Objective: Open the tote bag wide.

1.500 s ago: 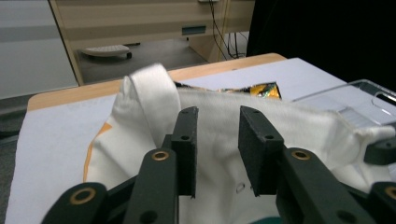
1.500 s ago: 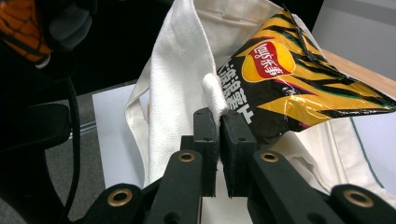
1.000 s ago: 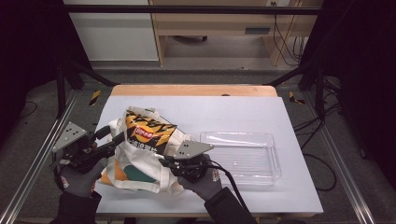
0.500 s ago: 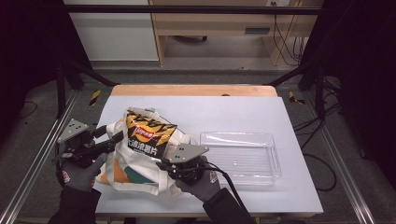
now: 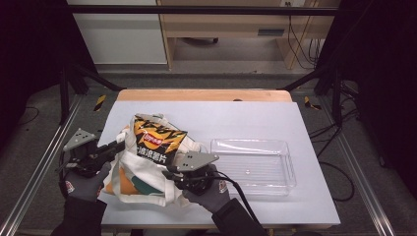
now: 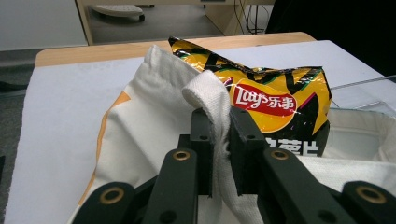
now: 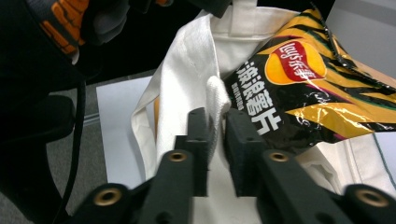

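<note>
High view: both grippers pinch the rim of a white tote bag (image 5: pixel 140 174), left gripper (image 5: pixel 118 146) and right gripper (image 5: pixel 172 173) holding it open around a half-inserted chip bag (image 5: pixel 155 141); next, seemingly, settling it deeper.

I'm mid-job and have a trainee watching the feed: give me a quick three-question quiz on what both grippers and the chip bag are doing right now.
1. True or false: the left gripper is shut on a strap of the tote bag.
2. Where is the chip bag? A) lying in the clear tray B) sticking out of the tote bag's mouth C) flat on the table beside the tote
3. Fill in: the right gripper pinches the tote bag's white ____.

Key
1. True: the white strap runs between its closed jaws.
2. B: the tray holds nothing that can be seen.
3. Fabric, at the bag's edge, next to the chip bag.
</note>
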Available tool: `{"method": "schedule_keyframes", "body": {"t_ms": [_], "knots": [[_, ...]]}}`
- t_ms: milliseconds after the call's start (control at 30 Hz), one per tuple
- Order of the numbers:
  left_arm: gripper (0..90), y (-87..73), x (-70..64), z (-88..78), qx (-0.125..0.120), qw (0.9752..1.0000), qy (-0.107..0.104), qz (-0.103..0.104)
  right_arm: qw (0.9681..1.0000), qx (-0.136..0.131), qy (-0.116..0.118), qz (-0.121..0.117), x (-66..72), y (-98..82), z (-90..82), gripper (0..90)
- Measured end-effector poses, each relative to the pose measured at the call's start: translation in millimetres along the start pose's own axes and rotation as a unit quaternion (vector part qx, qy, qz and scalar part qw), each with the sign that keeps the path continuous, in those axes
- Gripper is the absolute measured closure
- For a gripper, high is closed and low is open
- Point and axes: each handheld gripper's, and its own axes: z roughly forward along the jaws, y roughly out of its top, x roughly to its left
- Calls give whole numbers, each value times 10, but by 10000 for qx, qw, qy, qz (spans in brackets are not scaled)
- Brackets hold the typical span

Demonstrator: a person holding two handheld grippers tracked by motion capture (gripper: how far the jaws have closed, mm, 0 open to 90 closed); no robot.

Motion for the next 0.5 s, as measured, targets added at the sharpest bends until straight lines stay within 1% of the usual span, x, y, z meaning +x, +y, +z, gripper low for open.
{"method": "schedule_keyframes", "body": {"t_ms": [67,167,267,367,400,433,500], "knots": [[815,-5,7,-20,-18,10000,12,-1,10000,-65,-32,57,-14,14,-16,689],[821,-15,30,-51,-42,10000,26,-2,9996,-222,-77,173,-62,41,-90,636],[824,-33,45,-84,-67,10000,10,-1,9986,-379,-81,373,-124,58,-182,635],[826,-58,37,-111,-84,10000,3,34,9970,-572,-164,497,-175,79,-270,698],[826,-64,36,-127,-77,9999,6,93,9966,-600,-266,507,-181,89,-285,731],[826,-68,31,-134,-89,9999,1,93,9960,-592,-408,528,-190,103,-289,772],[827,-80,22,-154,-112,9999,-20,130,9952,-559,-594,544,-206,119,-268,830]]}}
